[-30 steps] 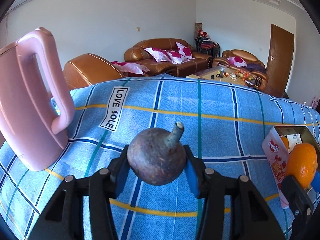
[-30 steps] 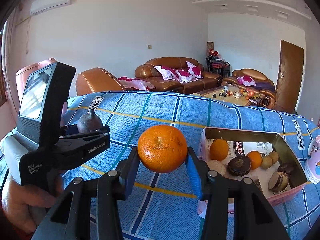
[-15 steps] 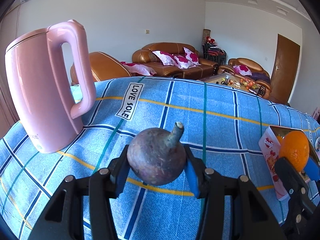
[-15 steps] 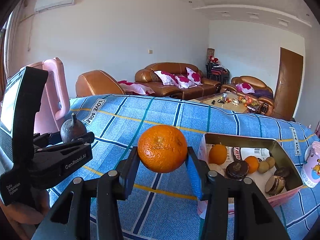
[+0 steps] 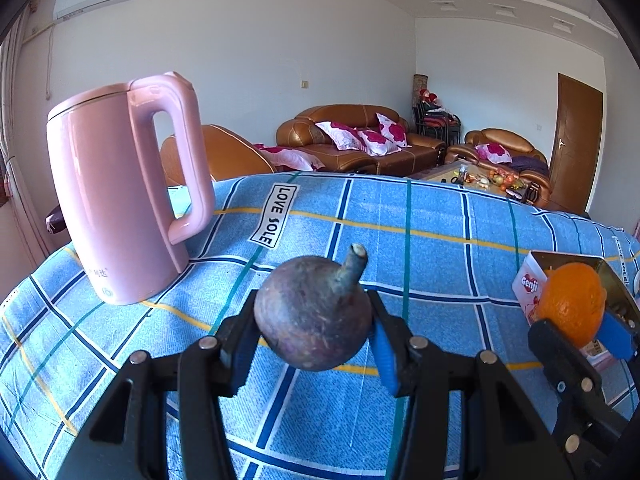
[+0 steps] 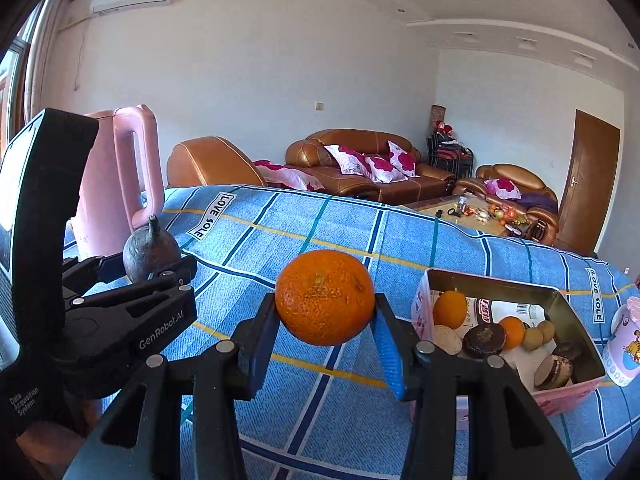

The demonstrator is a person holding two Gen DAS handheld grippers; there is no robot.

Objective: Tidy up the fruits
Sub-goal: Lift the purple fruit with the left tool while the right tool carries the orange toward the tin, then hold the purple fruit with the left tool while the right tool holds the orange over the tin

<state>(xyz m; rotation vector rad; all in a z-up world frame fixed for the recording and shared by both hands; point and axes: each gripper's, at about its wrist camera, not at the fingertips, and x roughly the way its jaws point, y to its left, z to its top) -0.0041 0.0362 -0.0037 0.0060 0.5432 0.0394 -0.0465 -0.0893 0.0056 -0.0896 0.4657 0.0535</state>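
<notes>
My left gripper (image 5: 314, 320) is shut on a dark purple round fruit with a stem (image 5: 312, 312), held above the blue checked cloth. It also shows in the right wrist view (image 6: 150, 250). My right gripper (image 6: 326, 312) is shut on an orange (image 6: 325, 297), held above the cloth; the orange shows at the right in the left wrist view (image 5: 572, 308). A pink box (image 6: 560, 300) to the right holds several fruits, among them oranges and cut dark fruits.
A pink kettle (image 5: 120, 200) stands on the cloth at the left. The table is covered by a blue checked cloth (image 5: 400, 240). A pink cartoon cup (image 6: 624, 344) stands right of the box. Brown sofas and a door are far behind.
Both grippers have risen and drawn back a little with their fruits. The kettle now appears farther right and fully in the left wrist view.
</notes>
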